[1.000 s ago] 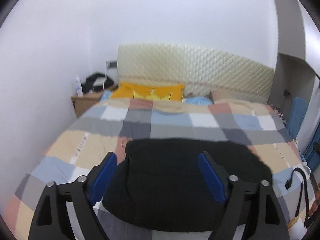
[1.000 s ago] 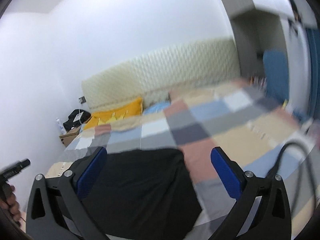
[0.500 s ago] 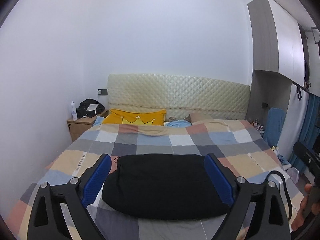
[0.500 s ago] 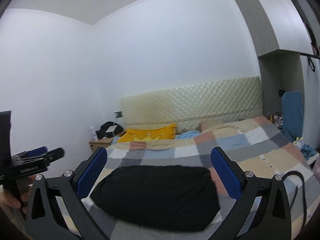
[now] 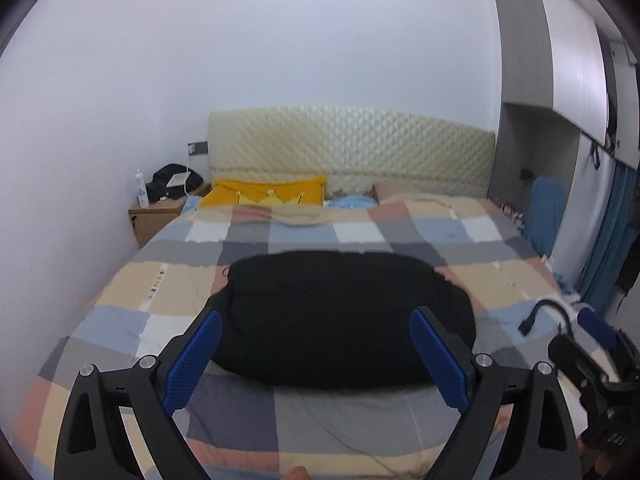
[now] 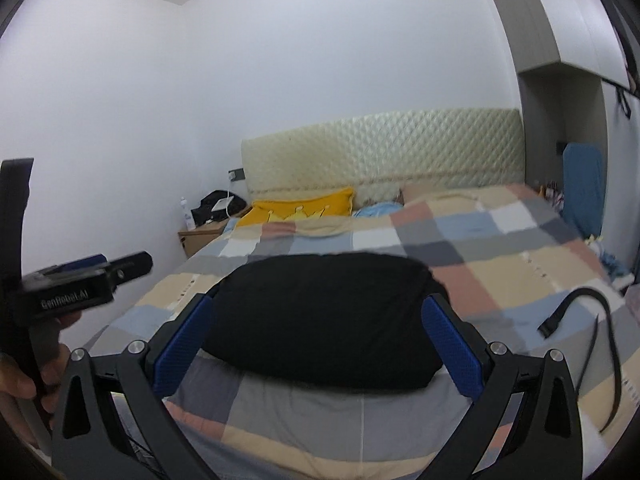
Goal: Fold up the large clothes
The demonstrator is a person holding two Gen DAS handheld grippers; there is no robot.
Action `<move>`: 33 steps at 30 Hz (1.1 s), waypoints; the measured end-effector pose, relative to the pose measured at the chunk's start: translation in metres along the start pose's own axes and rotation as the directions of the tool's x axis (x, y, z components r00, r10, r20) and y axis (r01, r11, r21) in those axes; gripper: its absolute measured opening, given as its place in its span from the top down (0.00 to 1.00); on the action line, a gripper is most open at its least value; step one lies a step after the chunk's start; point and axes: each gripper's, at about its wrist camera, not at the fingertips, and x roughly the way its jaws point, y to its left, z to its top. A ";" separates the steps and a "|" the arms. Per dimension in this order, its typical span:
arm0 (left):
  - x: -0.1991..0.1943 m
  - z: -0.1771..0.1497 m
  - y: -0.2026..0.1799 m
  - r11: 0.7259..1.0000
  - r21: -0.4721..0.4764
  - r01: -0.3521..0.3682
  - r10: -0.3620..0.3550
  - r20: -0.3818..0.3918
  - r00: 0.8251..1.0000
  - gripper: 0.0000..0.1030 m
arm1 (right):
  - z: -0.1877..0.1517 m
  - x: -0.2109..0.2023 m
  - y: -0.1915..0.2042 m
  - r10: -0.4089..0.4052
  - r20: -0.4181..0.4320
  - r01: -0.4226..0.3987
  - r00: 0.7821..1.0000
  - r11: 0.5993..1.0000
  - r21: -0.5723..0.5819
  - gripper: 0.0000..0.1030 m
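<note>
The left tongs [image 5: 316, 356] stand wide, with nothing gripped between the blue pads [image 5: 192, 364]. The right tongs [image 6: 320, 344] also stand wide and hold nothing.

The task item is a black garment [image 5: 344, 316], folded into a compact rounded bundle. It lies flat on the bed [image 5: 120, 308], on the checked quilt, ahead of both tongs and apart from the fingertips. In the left wrist view the bundle appears between and beyond the two fingers; the right wrist view shows the same relation (the near edge of the bundle sits just past the pad tips in both views).

Beyond the garment, toward the far end of the bed:
- a yellow pillow [image 5: 264, 196] against the quilted headboard [image 5: 348, 152]
- a light blue cloth [image 5: 352, 202] just right of the pillow

To the left of the left tongs, at the far corner, a wooden nightstand [image 5: 154, 220] carries a white bottle [image 5: 142, 190] and a dark bag [image 5: 174, 178].

To the right of both tongs a black strap [image 6: 576, 308] lies curved on the quilt, well apart from the garment.

The right tongs are partly visible at the right edge of the left wrist view, and the left tongs at the left edge of the right wrist view, with a hand [image 6: 24, 376] on the handle
</note>
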 end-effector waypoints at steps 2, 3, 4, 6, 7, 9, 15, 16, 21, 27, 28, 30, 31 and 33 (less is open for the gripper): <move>0.007 -0.004 -0.001 1.000 0.005 -0.019 0.019 -0.023 1.000 0.07 | -0.002 0.003 -0.001 -0.008 -0.007 0.008 1.000 1.000 0.002 0.00; 0.009 -0.005 0.000 1.000 0.003 -0.023 0.023 -0.032 0.999 0.07 | -0.002 0.005 -0.001 -0.008 -0.010 0.008 1.000 1.000 0.005 0.00; 0.013 -0.006 0.002 1.000 -0.002 -0.025 0.025 -0.040 0.999 0.07 | -0.002 0.006 0.000 -0.006 -0.013 0.006 1.000 1.000 0.004 0.00; 0.017 -0.008 0.004 1.000 -0.008 -0.028 0.027 -0.055 0.998 0.07 | -0.002 0.010 0.001 -0.006 -0.025 0.005 1.000 1.000 -0.002 0.00; 0.018 -0.010 0.005 0.999 -0.009 -0.030 0.030 -0.058 0.998 0.07 | -0.003 0.010 0.002 -0.006 -0.028 0.006 1.000 1.000 -0.004 0.00; 0.021 -0.011 0.006 0.999 -0.008 -0.034 0.033 -0.065 0.997 0.07 | -0.004 0.011 0.003 -0.012 -0.034 0.012 0.999 1.000 -0.004 0.00; 0.023 -0.013 0.009 0.999 -0.015 -0.033 0.032 -0.083 0.996 0.07 | -0.006 0.013 0.003 -0.035 -0.044 0.035 0.998 0.999 -0.005 0.00; 0.024 -0.013 0.009 0.999 -0.013 -0.035 0.034 -0.087 0.996 0.07 | -0.006 0.013 0.003 -0.036 -0.046 0.036 0.998 0.999 -0.005 0.00; 0.028 -0.013 0.005 0.999 0.010 -0.048 0.048 -0.104 0.993 0.07 | -0.008 0.013 0.001 -0.041 -0.055 0.041 0.998 0.999 -0.004 0.00; 0.030 -0.014 0.002 0.999 0.016 -0.044 0.046 -0.115 0.992 0.07 | -0.010 0.015 0.004 -0.047 -0.069 0.047 0.997 0.999 -0.016 0.00; 0.031 -0.015 0.002 0.999 0.017 -0.043 0.044 -0.116 0.992 0.07 | -0.010 0.016 0.004 -0.047 -0.072 0.046 0.996 0.999 -0.015 0.00; 0.032 -0.016 0.001 0.999 0.018 -0.042 0.044 -0.124 0.991 0.07 | -0.011 0.017 0.003 -0.044 -0.078 0.043 0.996 0.999 -0.008 0.00; 0.033 -0.016 0.001 0.999 0.018 -0.043 0.045 -0.127 0.991 0.07 | -0.011 0.018 0.002 -0.044 -0.081 0.043 0.996 0.999 -0.007 0.00; 0.033 -0.017 0.001 0.999 0.020 -0.047 0.049 -0.132 0.990 0.07 | -0.011 0.019 0.003 -0.047 -0.082 0.046 0.996 0.999 -0.009 0.00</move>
